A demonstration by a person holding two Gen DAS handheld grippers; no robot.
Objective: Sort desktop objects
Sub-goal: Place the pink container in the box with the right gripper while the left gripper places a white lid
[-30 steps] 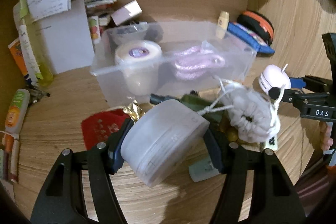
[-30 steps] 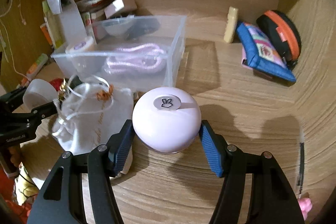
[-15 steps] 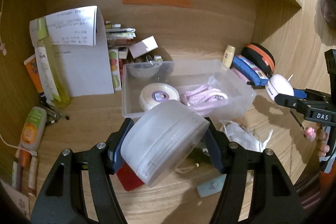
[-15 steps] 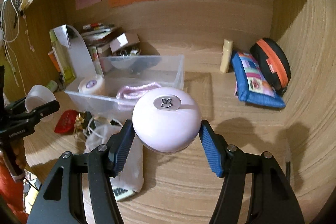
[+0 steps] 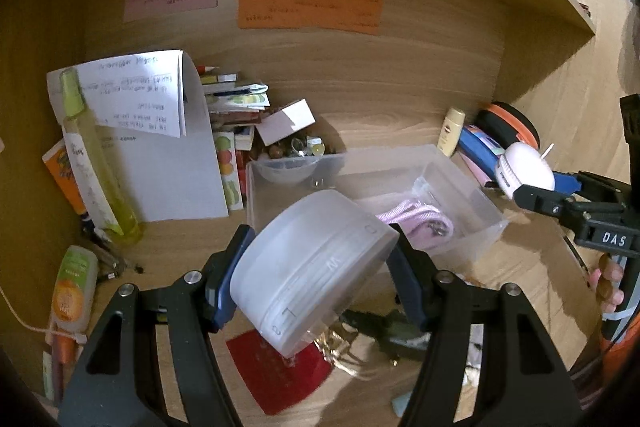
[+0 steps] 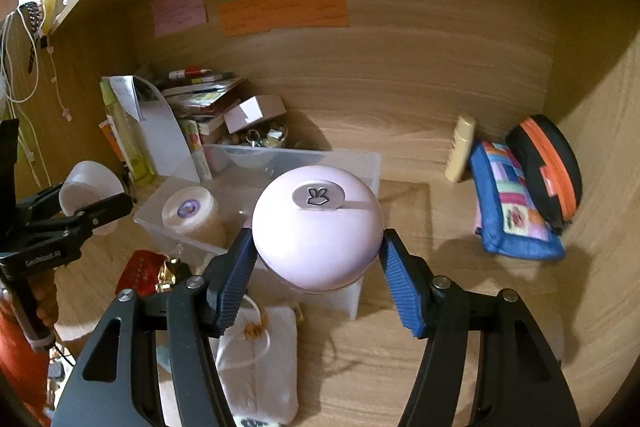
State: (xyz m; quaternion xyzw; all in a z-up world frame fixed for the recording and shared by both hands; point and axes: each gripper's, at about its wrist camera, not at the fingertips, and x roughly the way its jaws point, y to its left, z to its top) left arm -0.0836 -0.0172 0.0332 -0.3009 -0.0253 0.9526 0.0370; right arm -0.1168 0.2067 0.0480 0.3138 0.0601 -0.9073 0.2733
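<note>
A frosted round container [image 5: 316, 267], embossed with an "M", is clamped in the left gripper [image 5: 320, 275]; a pink dome-shaped case [image 6: 316, 227] bearing a rabbit emblem is clamped in the right gripper [image 6: 318, 267]. Just beyond both, a clear bin [image 5: 480, 203] is seen on the surface [image 6: 460, 307]. "DAS" is read on the right gripper's body in the left wrist view.

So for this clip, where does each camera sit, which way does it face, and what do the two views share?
Left wrist: on the left gripper, looking down at the desk nook; its jaws grip a frosted tub; right gripper and fingers at right.
Right wrist: on the right gripper, same way; jaws hold a pink dome; left gripper at left.
Shared: clear bin, sticky notes.
</note>
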